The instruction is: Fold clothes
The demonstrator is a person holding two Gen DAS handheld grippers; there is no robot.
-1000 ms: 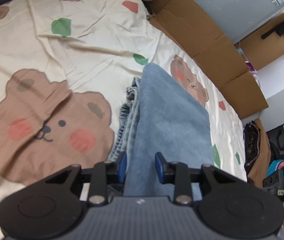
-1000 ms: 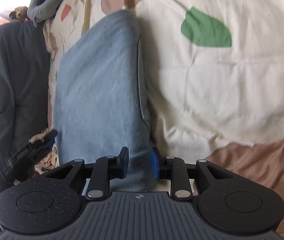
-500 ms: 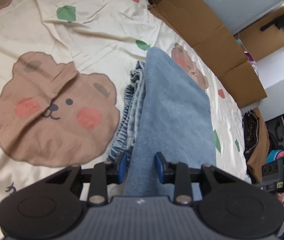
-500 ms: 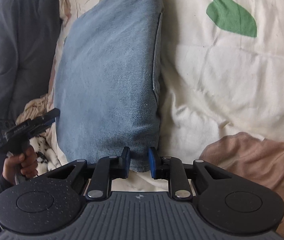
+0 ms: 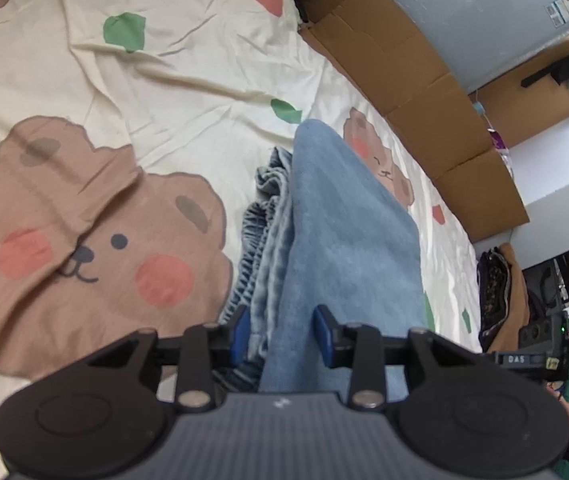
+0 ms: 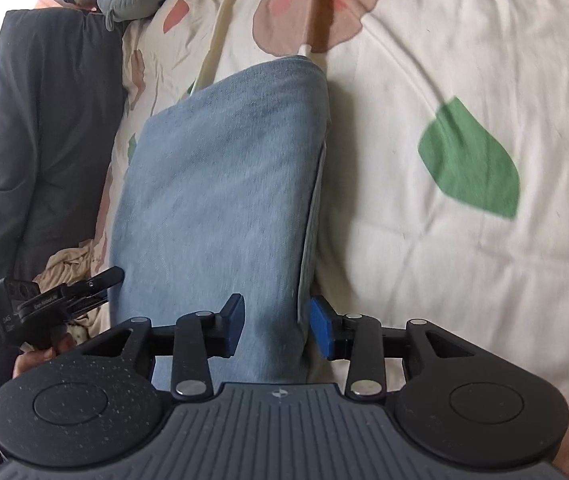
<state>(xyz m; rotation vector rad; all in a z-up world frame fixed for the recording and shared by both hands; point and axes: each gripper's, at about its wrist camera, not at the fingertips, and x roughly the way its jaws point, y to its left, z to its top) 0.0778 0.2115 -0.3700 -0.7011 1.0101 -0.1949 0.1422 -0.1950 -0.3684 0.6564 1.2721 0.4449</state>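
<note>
Folded light-blue jeans [image 5: 348, 240] lie on the bear-print bedsheet [image 5: 164, 80], with their gathered waistband [image 5: 260, 248] showing along the left side. My left gripper [image 5: 282, 334] sits over the near end of the jeans. Its jaws are opening, with denim between the blue pads [image 5: 240, 330]. In the right wrist view the same jeans [image 6: 220, 200] stretch away from my right gripper [image 6: 274, 326]. Its jaws are opening too: the jeans' edge sits between them and a gap shows beside the right pad [image 6: 322, 330]. A hand holds the left gripper [image 6: 84, 286] at that view's left edge.
Flattened cardboard [image 5: 424, 88] lines the bed's far side below a grey wall. A dark blanket [image 6: 48, 140] and a beige garment [image 6: 72, 264] lie to the left of the jeans in the right wrist view. Open sheet [image 6: 464, 120] spreads to their right.
The right gripper's jaws have spread apart and let go of the jeans' edge, and its view has shifted along the jeans. The left gripper's jaws have widened slightly over the denim.
</note>
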